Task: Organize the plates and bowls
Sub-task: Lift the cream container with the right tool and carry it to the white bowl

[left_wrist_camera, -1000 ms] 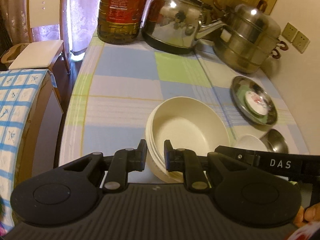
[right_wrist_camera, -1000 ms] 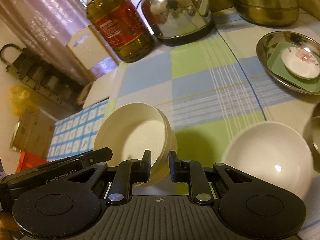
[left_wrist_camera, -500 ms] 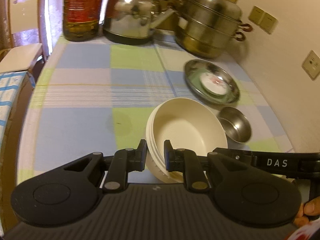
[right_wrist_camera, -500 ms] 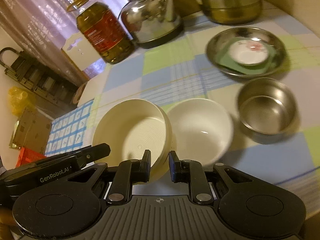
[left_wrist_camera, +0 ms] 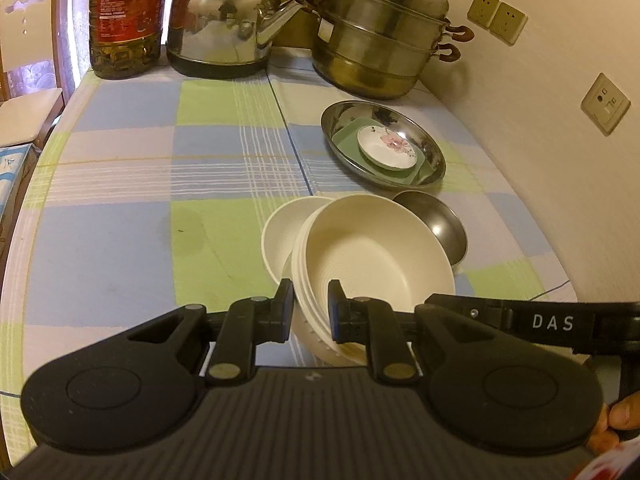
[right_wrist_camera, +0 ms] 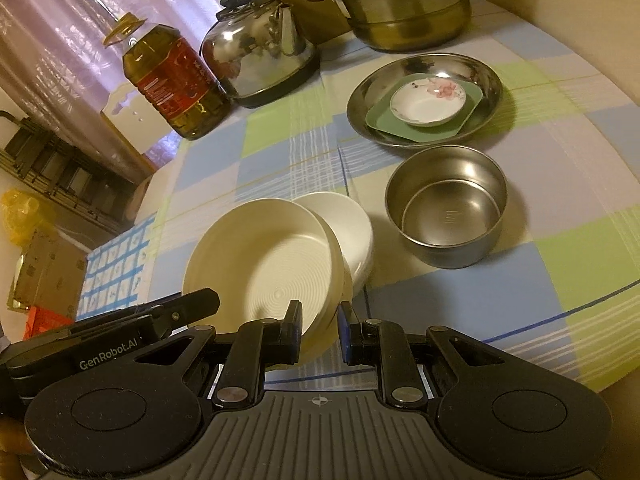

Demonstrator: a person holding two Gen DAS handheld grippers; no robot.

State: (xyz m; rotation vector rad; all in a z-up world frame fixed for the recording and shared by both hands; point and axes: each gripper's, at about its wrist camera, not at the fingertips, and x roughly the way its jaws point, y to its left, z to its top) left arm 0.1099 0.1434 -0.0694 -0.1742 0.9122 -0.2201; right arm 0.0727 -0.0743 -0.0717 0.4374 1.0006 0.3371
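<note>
Both grippers hold a stack of cream ribbed bowls (left_wrist_camera: 372, 252) by its near rim. My left gripper (left_wrist_camera: 310, 306) is shut on the rim from the left, my right gripper (right_wrist_camera: 319, 330) from the right. The stack (right_wrist_camera: 264, 256) is tilted and hangs over a white bowl (left_wrist_camera: 282, 226) on the checked tablecloth, also seen in the right wrist view (right_wrist_camera: 346, 220). A steel bowl (right_wrist_camera: 446, 208) stands just right of it. Behind, a steel plate (right_wrist_camera: 424, 96) holds a green square plate (right_wrist_camera: 382, 122) and a small flowered dish (right_wrist_camera: 428, 102).
At the back stand an oil bottle (left_wrist_camera: 126, 16), a steel kettle (left_wrist_camera: 224, 20) and a stacked steamer pot (left_wrist_camera: 380, 36). The wall with sockets (left_wrist_camera: 606, 102) runs along the right. The table's left edge (left_wrist_camera: 24, 200) drops off beside a chair (left_wrist_camera: 28, 40).
Both grippers carried the cream bowl stack to the right across the table. It now hangs over the white bowl beside the steel bowl. Both grips stayed shut.
</note>
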